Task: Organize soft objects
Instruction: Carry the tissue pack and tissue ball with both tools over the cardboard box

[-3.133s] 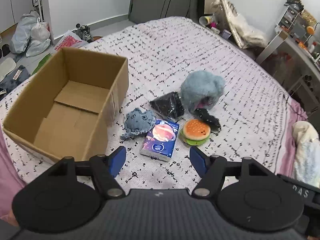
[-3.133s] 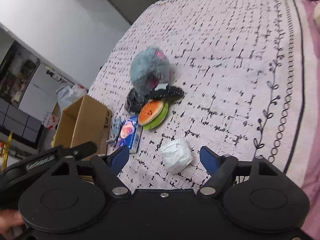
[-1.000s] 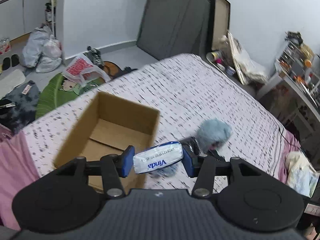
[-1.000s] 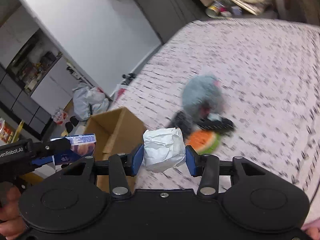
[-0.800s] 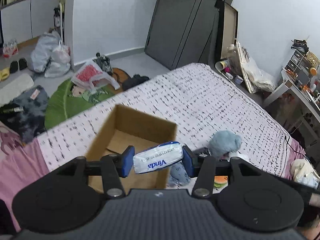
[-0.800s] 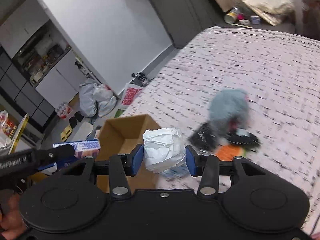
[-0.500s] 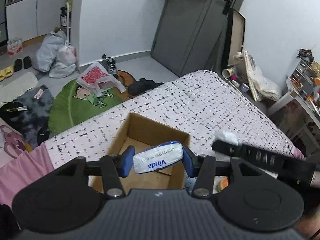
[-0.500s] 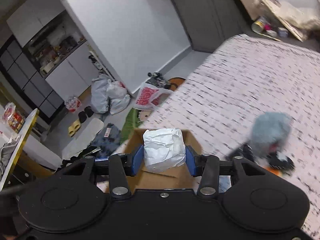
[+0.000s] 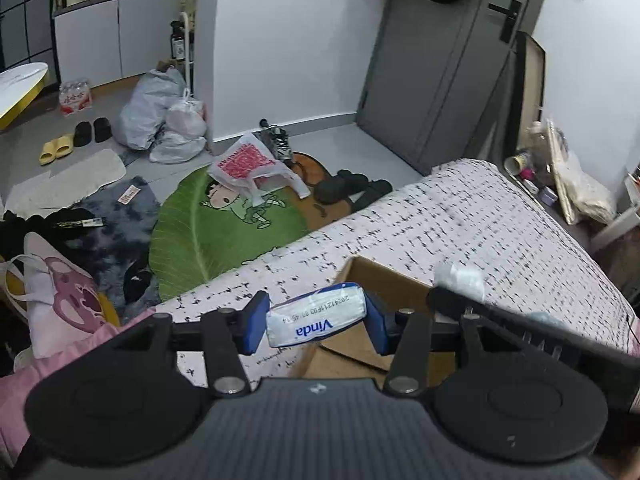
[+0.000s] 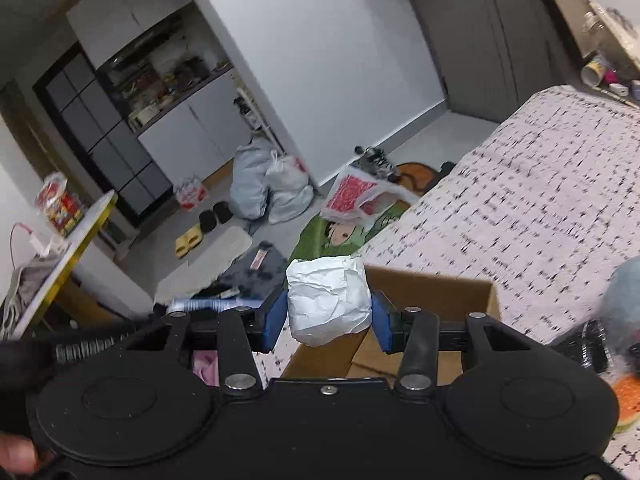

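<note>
My left gripper (image 9: 316, 322) is shut on a Vinda tissue pack (image 9: 316, 316) and holds it in the air above the near left corner of the open cardboard box (image 9: 384, 280). My right gripper (image 10: 328, 312) is shut on a crumpled white paper ball (image 10: 328, 300), held above the box (image 10: 432, 284). The right gripper's finger with the ball (image 9: 460, 280) shows in the left wrist view over the box. The tissue pack's edge (image 10: 212, 303) shows in the right wrist view. A grey plush (image 10: 624, 296), a black pouch (image 10: 584, 344) and a burger toy (image 10: 628, 396) lie on the bed right of the box.
The box stands on a pink patterned bedspread (image 9: 500, 232) near the bed's left edge. Beyond the edge lie a green leaf rug (image 9: 224, 232), plastic bags (image 9: 164, 124), shoes and clothes on the floor. A grey door (image 9: 436, 60) is at the back.
Both grippers picked up their objects and rose, swinging left. The box has slid lower and closer under the fingers, and the right gripper now hangs over it.
</note>
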`<control>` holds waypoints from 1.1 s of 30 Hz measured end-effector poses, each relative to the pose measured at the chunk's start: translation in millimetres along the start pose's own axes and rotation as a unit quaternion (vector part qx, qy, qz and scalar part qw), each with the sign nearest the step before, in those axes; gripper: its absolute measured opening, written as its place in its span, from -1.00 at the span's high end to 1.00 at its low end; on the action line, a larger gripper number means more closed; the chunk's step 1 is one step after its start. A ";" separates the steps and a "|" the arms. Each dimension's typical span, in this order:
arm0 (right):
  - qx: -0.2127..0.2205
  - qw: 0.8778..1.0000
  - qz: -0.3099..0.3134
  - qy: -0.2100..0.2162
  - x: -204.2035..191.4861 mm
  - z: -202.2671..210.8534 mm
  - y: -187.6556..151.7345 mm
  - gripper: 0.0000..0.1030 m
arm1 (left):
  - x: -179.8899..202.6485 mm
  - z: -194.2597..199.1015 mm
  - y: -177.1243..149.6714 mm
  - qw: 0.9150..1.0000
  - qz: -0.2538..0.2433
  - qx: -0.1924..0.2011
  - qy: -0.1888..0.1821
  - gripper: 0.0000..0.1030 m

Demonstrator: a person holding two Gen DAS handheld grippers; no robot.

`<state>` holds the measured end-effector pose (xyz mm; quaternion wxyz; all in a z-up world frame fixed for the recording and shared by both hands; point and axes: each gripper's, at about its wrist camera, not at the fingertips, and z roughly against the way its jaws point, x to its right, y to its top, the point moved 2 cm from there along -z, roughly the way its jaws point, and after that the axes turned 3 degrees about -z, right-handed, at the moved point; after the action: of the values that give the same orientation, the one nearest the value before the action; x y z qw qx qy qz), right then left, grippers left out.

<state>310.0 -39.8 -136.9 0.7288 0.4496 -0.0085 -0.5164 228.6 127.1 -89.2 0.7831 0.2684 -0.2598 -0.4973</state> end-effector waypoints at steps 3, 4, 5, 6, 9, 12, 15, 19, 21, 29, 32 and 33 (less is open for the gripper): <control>-0.007 1.000 -0.001 0.000 -0.8 -6.9 -5.3 0.14 | -3.4 -8.5 1.4 1.000 0.009 -0.010 0.003 0.04; -0.008 1.000 0.000 0.000 -0.1 -8.4 -7.2 0.14 | -4.3 -11.2 1.9 1.000 0.009 -0.013 0.005 0.04; -0.011 1.000 -0.001 -0.002 1.8 -9.5 -9.6 0.14 | -5.5 -13.9 2.5 1.000 0.009 -0.014 0.007 0.04; -0.014 1.000 -0.004 -0.003 3.3 -9.8 -10.8 0.14 | -7.0 -16.7 2.9 1.000 0.009 -0.016 0.009 0.04; -0.017 1.000 -0.011 -0.009 8.4 -14.4 -15.2 0.14 | -9.8 -26.5 4.4 1.000 0.015 -0.024 0.008 0.04; -0.024 0.999 -0.018 -0.010 14.9 -19.9 -18.6 0.14 | -5.9 -34.6 5.3 1.000 0.007 -0.022 0.006 0.03; -0.027 0.999 -0.024 -0.013 19.7 -22.5 -20.4 0.13 | -4.1 -44.4 4.8 0.999 0.012 -0.031 0.006 0.03; -0.018 0.999 -0.032 -0.014 29.2 -20.4 -16.2 0.13 | -0.9 -54.8 4.9 1.000 0.003 -0.029 0.000 0.03; -0.021 0.999 -0.040 -0.018 36.5 -21.7 -17.6 0.13 | -0.6 -64.1 3.3 0.999 0.008 -0.033 -0.008 0.03; -0.029 0.997 -0.063 -0.014 49.6 -35.6 -18.1 0.13 | 8.5 -95.4 3.4 0.998 -0.001 -0.051 -0.024 0.04; -0.034 0.997 -0.063 -0.013 49.7 -40.9 -18.8 0.13 | 10.0 -100.3 2.9 0.998 -0.001 -0.057 -0.029 0.04; -0.035 0.997 -0.062 -0.015 49.7 -42.2 -18.5 0.13 | 10.4 -101.2 2.6 0.998 -0.002 -0.058 -0.029 0.04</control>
<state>339.5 -51.5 -196.7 0.7105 0.4156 0.0271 -0.5672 302.4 134.9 -159.0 0.7887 0.2082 -0.2524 -0.5204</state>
